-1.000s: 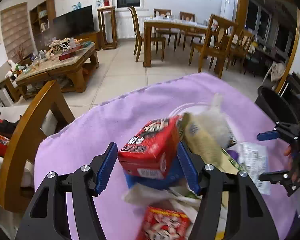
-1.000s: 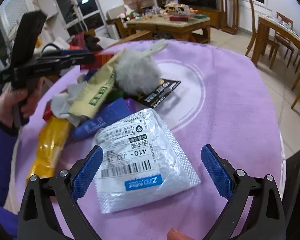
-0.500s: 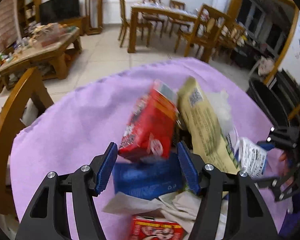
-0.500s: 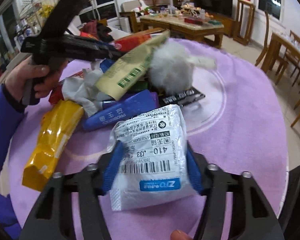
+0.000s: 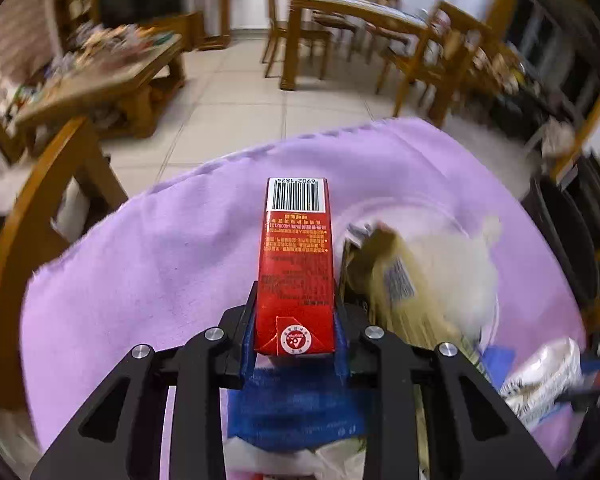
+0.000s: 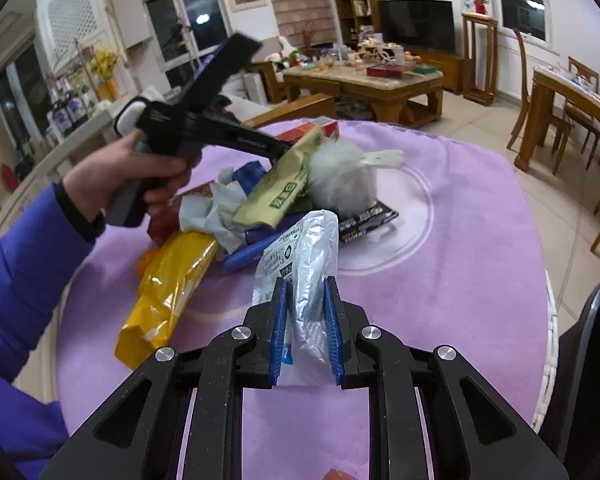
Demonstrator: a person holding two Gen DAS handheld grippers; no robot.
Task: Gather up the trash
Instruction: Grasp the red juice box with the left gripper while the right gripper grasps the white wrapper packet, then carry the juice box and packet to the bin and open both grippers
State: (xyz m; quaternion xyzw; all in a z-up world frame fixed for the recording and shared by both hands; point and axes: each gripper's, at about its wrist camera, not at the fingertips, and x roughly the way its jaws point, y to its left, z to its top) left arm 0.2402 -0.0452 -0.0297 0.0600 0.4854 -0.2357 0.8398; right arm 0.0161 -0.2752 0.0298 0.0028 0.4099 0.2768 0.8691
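My left gripper [image 5: 295,334] is shut on a red carton [image 5: 296,264] with a barcode end, held lifted above the purple tablecloth [image 5: 148,264]. My right gripper [image 6: 305,320] is shut on a white plastic mailer bag [image 6: 300,256], crumpled between the blue pads. The trash pile sits mid-table: a yellow snack bag [image 6: 168,284], a tan pouch [image 6: 280,184], a grey fluffy ball [image 6: 342,176], a blue wrapper [image 6: 252,254] and a black packet [image 6: 366,218]. The left gripper [image 6: 292,145] and the hand holding it show above the pile in the right wrist view.
A dark bin [image 6: 584,364] stands at the table's right edge. A wooden chair back [image 5: 32,216] is at the far left of the table. A coffee table [image 6: 364,80] and a dining set [image 5: 364,28] stand beyond on the tiled floor.
My left gripper closed on the red carton and lifted it, turning it end-on. My right gripper closed on the white mailer bag and raised it off the cloth.
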